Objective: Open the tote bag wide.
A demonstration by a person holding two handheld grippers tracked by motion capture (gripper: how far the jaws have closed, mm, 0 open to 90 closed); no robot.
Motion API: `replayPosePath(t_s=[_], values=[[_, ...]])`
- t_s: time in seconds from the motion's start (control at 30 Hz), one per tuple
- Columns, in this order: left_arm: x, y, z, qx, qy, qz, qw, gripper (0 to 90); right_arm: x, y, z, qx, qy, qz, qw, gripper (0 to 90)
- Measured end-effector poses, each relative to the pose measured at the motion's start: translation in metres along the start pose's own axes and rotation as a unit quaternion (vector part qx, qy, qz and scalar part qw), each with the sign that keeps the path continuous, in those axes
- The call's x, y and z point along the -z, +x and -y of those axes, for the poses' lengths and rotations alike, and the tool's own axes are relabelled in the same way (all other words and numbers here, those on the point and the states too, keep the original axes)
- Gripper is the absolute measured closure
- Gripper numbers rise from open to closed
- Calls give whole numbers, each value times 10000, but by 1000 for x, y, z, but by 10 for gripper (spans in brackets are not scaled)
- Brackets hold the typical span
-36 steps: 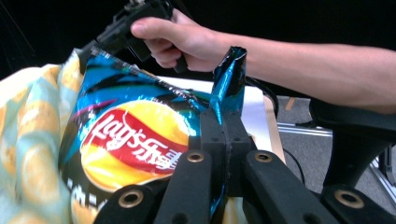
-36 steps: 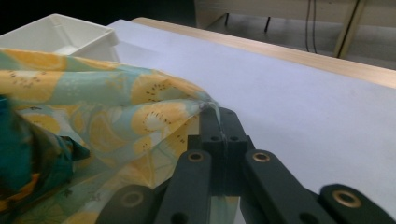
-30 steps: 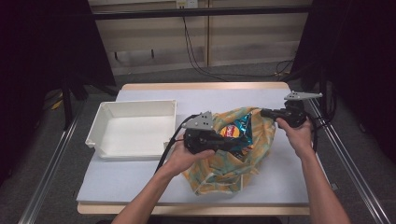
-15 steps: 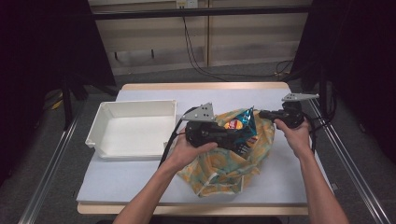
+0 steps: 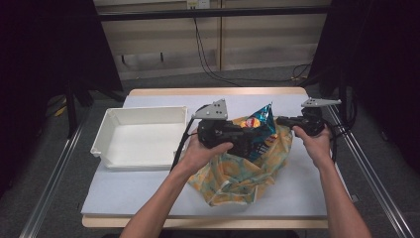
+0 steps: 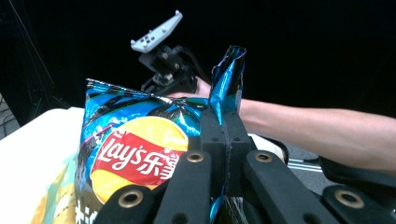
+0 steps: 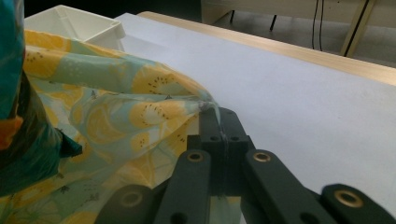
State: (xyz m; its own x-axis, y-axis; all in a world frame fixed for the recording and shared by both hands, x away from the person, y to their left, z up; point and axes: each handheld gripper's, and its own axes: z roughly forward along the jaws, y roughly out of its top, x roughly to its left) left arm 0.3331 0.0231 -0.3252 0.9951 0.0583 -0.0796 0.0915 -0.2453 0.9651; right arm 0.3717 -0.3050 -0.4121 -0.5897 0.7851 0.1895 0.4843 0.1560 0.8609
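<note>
**Chip bag coming out of the cloth sack**

Across the pale sheet-covered wooden table (image 5: 148, 193), the biggest item is a white rectangular plastic bin (image 5: 141, 136) sitting empty at the left side. Just right of it lies a floppy cloth bag printed with yellow lemon slices on pale blue-green (image 5: 237, 173), its mouth turned toward the far edge. Poking up from that mouth is a shiny blue foil packet of Lay's chips (image 5: 260, 126), tilted, its lower part down among the cloth folds.

From where I stand, the left gripper (image 5: 247, 141) has its jaws pressed fully together on the packet's crimped top edge (image 6: 227, 84); the foil seam runs up between the pads. The right gripper (image 5: 283, 120) is likewise clamped shut, pinching the rim of the cloth bag (image 7: 205, 106) and holding it off to the right.

To my eye the step in hand is drawing the packet clear of the sack. Doing it well means lifting straight up along the bag's opening while the right hand keeps the rim taut and low, so the fabric peels off rather than rides up. The grip sits on the seam alone, which spares the chips, but thin foil could slip, so a slow, steady pull seems wiser. The bin alongside looks a likely place to put it.
</note>
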Motion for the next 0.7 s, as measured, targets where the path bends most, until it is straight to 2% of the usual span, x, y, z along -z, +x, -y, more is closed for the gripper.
replayPosePath(t_s=[0.23, 0.63, 0.7], values=[[-3, 4, -9, 20, -75, -14, 10000, 900, -1, 4, 0, 100, 30, -21, 9999, 900], [-6, 14, -21, 24, -44, -128, 9999, 900, 2, 5, -1, 196, 81, -1, 9998, 900], [-8, 16, -23, 83, -105, -138, 9998, 900, 3, 7, -2, 240, 95, -23, 9997, 900]])
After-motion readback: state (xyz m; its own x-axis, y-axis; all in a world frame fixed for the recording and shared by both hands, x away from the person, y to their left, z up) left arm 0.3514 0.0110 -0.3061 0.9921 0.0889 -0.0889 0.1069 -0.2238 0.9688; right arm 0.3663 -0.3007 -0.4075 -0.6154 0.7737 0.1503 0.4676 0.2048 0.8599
